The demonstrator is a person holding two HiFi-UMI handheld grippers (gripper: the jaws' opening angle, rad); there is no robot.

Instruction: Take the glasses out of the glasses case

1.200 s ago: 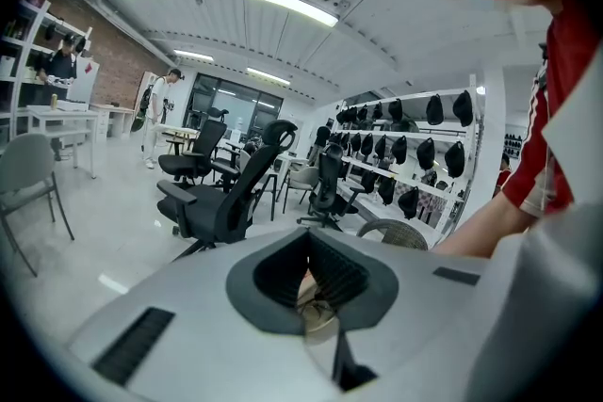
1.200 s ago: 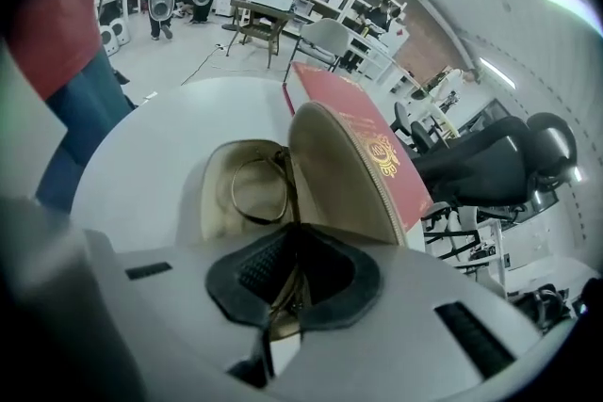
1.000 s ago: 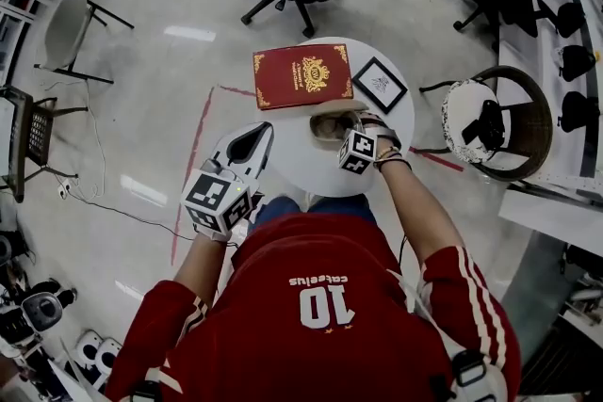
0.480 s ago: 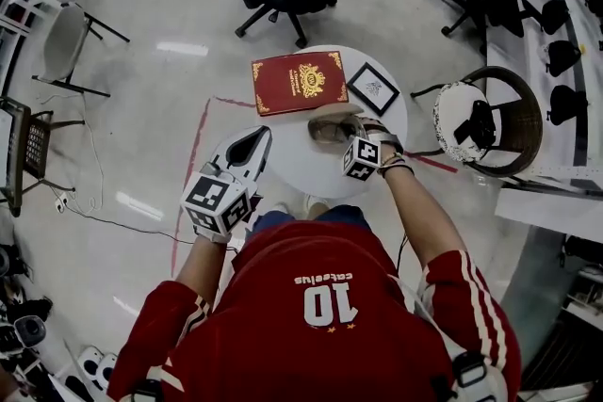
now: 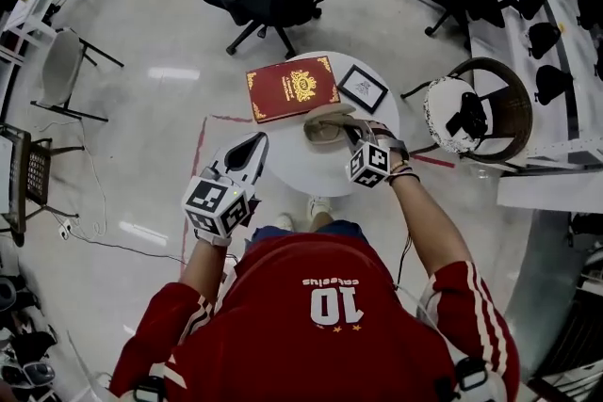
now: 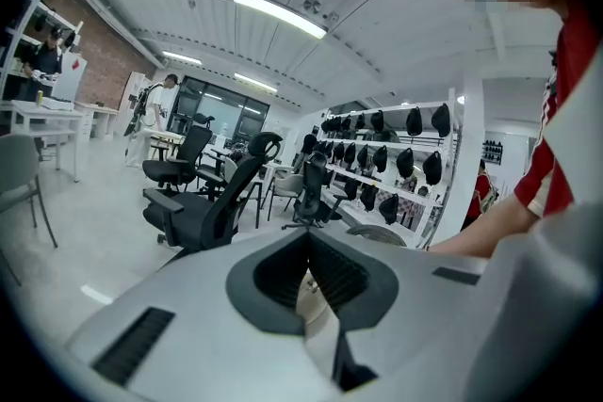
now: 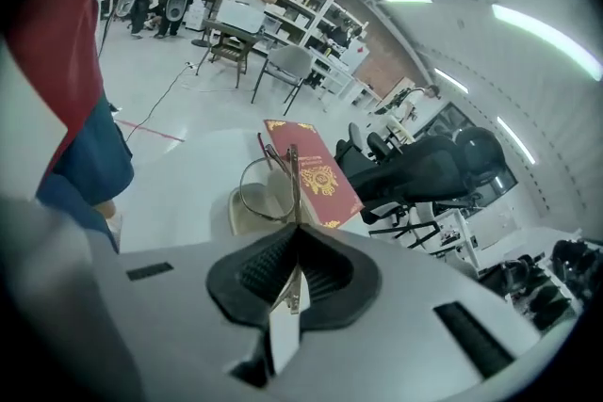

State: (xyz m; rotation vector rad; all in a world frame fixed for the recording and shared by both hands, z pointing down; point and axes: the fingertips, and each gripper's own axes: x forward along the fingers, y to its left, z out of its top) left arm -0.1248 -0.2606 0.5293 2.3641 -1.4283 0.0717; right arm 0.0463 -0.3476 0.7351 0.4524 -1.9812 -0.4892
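My right claw (image 7: 295,238) is clamped on one thin side arm of the wire-rimmed glasses (image 7: 267,191), the arm running straight up out of the pinch between the black ribbed pads. A second ago this claw was down at the open beige glasses case (image 5: 325,114) with the glasses low in it. Now the glasses (image 5: 326,132) hang from my grip, raised and drawn a little toward me. The right gripper view shows one round lens in front of the case (image 7: 243,219); I cannot tell whether the frame still brushes it. The case sits on the round white bench (image 5: 292,167), just beside the near edge of the red hardback book with gold print (image 5: 293,88). A small black-framed picture (image 5: 363,88) lies just right of the book. Neither has shifted.

My left claw (image 5: 254,144) has kept its place over the bench's left rim, well apart from the case. Its pads (image 6: 325,273) are pressed together on nothing.
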